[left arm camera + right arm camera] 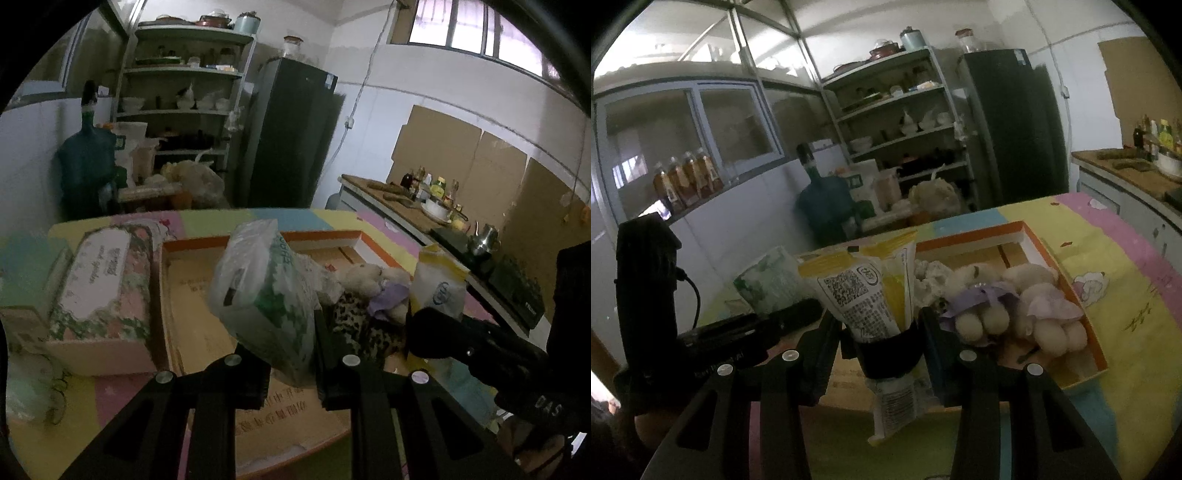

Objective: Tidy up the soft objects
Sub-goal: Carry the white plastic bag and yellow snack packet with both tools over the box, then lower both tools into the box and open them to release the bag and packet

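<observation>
My left gripper (291,358) is shut on a green-and-white tissue pack (266,295) in clear plastic, held tilted above the near part of an orange-rimmed cardboard box (258,240). Cream plush toys with purple cloth (373,284) and a leopard-patterned soft thing (354,325) lie in the box's right side. My right gripper (886,343) is shut on a yellow-and-white soft pack (864,295), upright over the box's near edge. To its right lie the plush toys (1015,310), inside the box (1071,291). The tissue pack (768,284) shows at left. The yellow pack (439,284) also appears in the left wrist view.
A floral-printed box (107,288) stands left of the cardboard box on the pastel patchwork table cover (1126,280). A kitchen counter (406,210) with bottles and a kettle runs along the right. Shelves, a dark fridge (291,133) and a water jug stand beyond the table.
</observation>
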